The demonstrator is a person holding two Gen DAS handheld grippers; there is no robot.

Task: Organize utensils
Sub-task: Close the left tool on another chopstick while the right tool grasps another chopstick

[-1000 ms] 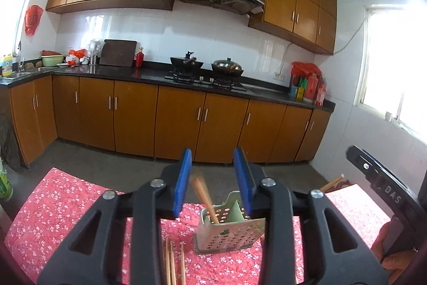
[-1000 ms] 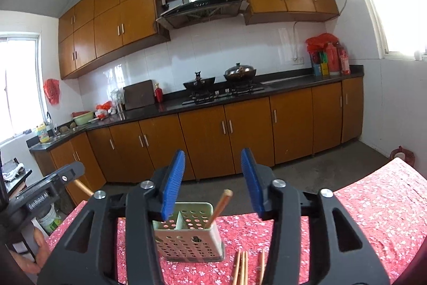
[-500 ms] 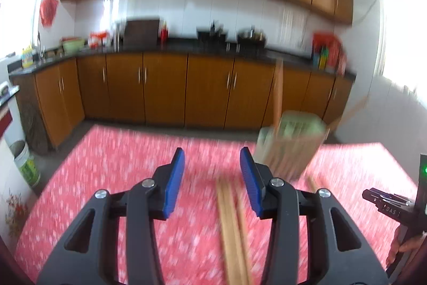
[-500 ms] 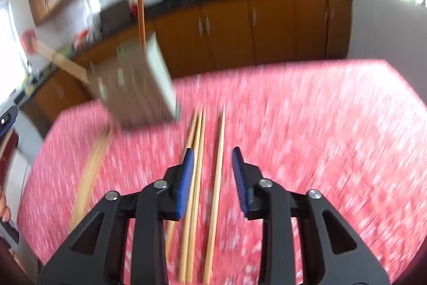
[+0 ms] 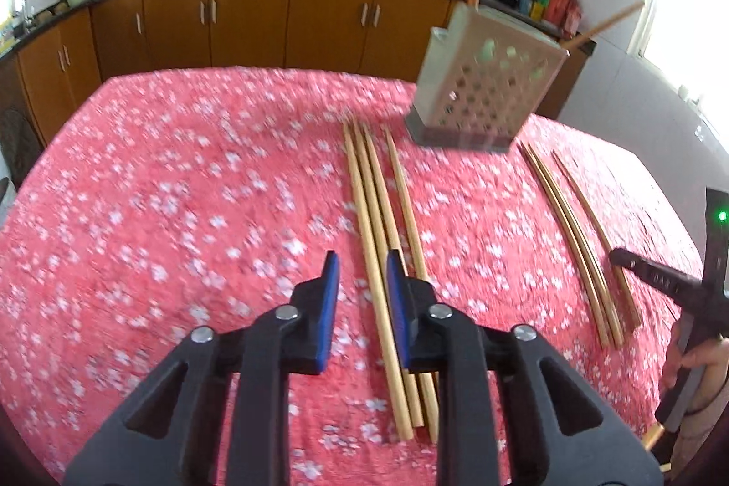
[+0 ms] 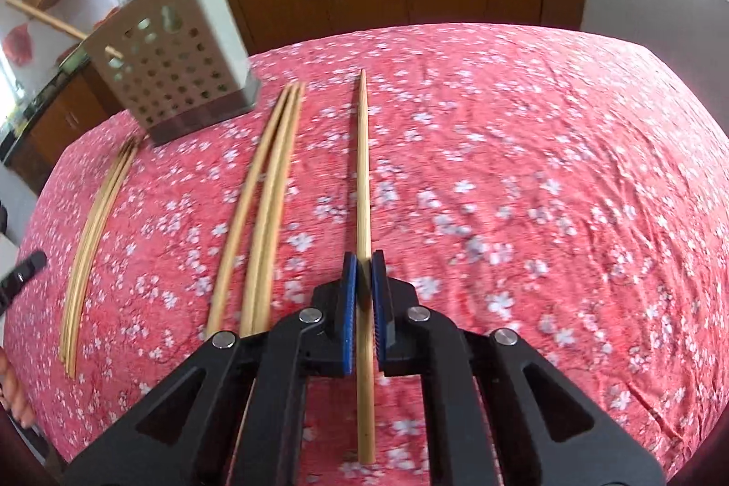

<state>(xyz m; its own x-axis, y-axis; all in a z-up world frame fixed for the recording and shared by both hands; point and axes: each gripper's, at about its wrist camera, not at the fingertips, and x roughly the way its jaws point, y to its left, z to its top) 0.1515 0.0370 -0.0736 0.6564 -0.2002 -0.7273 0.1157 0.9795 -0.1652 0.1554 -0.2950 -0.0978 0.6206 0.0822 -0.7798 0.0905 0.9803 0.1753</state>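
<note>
The right tongs [image 6: 363, 272] are clenched on a single wooden chopstick [image 6: 363, 167], which lies straight along their line on the red floral tabletop [image 6: 524, 176], its thin tip pointing away and its thick end reaching back under the tool. The grip sits well back from the tip, so the long front part will likely droop or swing on the lift; raising it slowly and keeping it level should help before tipping it tip-down. Just left of these tongs lies a bundle of three chopsticks [image 6: 262, 203], and beyond it, ahead and to the left, stands the perforated utensil holder [image 6: 175, 67], which already has chopsticks standing in it, with another loose bundle [image 6: 93, 222] further left. The left tongs [image 5: 360, 276] are released, the jaws parted and hovering low over that middle bundle [image 5: 378, 222], one stick running between them. They should close on only one stick, so nudging sideways to separate it from its neighbours seems wise. The holder [image 5: 483, 85] is ahead and right of them.
</note>
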